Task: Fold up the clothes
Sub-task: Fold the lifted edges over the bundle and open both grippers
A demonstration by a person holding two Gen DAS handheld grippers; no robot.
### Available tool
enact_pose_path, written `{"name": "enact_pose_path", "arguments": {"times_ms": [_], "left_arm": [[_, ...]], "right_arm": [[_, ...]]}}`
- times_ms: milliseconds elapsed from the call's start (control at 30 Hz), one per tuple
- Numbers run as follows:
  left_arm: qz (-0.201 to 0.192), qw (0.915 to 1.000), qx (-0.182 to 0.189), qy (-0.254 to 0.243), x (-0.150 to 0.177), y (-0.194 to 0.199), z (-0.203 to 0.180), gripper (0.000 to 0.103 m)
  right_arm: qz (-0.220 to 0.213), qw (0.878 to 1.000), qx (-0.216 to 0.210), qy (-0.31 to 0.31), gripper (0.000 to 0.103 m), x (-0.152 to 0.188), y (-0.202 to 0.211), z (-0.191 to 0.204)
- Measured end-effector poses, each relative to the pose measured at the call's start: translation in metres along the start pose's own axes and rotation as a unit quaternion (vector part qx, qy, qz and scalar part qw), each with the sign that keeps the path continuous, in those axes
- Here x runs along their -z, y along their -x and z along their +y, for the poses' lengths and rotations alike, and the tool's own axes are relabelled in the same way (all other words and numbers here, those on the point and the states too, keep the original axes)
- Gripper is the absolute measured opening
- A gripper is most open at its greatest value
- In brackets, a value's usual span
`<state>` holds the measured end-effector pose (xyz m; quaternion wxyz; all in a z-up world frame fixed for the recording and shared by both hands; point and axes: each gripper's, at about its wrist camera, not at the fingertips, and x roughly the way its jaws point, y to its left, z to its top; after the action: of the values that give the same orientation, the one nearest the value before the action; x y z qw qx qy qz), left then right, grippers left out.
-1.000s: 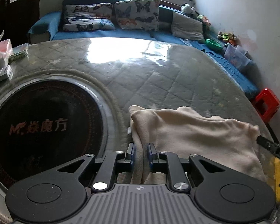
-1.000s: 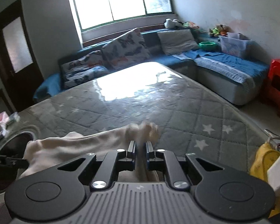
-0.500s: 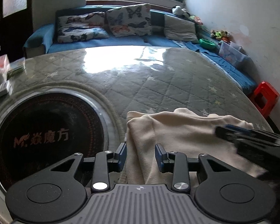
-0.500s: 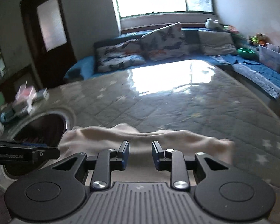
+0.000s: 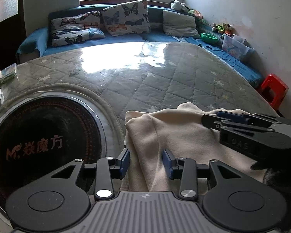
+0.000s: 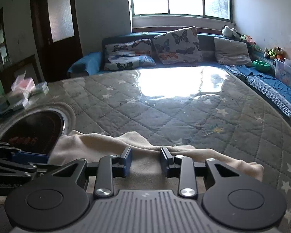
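Note:
A cream garment [image 5: 184, 136] lies folded over on the quilted table [image 5: 164, 81], near its front edge. My left gripper [image 5: 146, 162] is open, its jaws astride the garment's left fold and just above it. My right gripper [image 6: 145, 161] is open over the garment [image 6: 99, 145] and holds nothing. The right gripper also shows in the left wrist view [image 5: 223, 118], reaching in from the right above the cloth. The left gripper's fingers [image 6: 19, 157] show at the left edge of the right wrist view.
A round black heater plate [image 5: 38, 136] is set in the table left of the garment. Small boxes [image 6: 23, 89] sit at the table's far left. A blue sofa with butterfly cushions [image 5: 124, 17] runs behind and to the right. A red stool [image 5: 273, 89] stands at the right.
Both grippers were shut on the garment a second ago and have opened and let it go. The cloth has dropped flat onto the table. The right gripper has swung left over the garment.

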<state>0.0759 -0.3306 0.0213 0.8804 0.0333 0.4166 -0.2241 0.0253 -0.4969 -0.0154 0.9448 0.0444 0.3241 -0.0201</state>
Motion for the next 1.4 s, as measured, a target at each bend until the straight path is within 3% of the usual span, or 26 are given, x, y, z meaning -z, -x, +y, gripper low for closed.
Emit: {"name": "enact_pose_path", "arguments": {"times_ms": [200, 300, 667, 967, 1200, 1400], "left_arm": [[0.001, 1.0000, -0.005, 0.001, 0.000, 0.001, 0.001, 0.048], [0.002, 1.0000, -0.009, 0.001, 0.001, 0.003, 0.000, 0.050], [0.002, 0.9997, -0.023, 0.000, 0.009, 0.014, 0.004, 0.055], [0.000, 0.9996, -0.028, -0.001, 0.021, 0.023, 0.008, 0.057], [-0.003, 0.9993, -0.036, -0.007, 0.032, 0.030, 0.013, 0.058], [-0.002, 0.9991, -0.043, 0.000, 0.039, 0.034, 0.018, 0.058]], "right_arm": [[0.001, 1.000, -0.001, 0.004, 0.033, -0.005, 0.000, 0.003], [0.001, 1.000, -0.010, 0.008, 0.040, -0.001, 0.008, 0.007], [0.009, 0.998, -0.037, 0.049, 0.050, 0.025, 0.036, 0.041], [0.003, 0.997, -0.043, 0.069, 0.052, 0.046, 0.063, 0.059], [-0.009, 0.998, -0.035, 0.049, 0.052, 0.059, 0.092, 0.047], [0.003, 1.000, 0.004, 0.005, 0.052, 0.077, 0.107, 0.015]]}}
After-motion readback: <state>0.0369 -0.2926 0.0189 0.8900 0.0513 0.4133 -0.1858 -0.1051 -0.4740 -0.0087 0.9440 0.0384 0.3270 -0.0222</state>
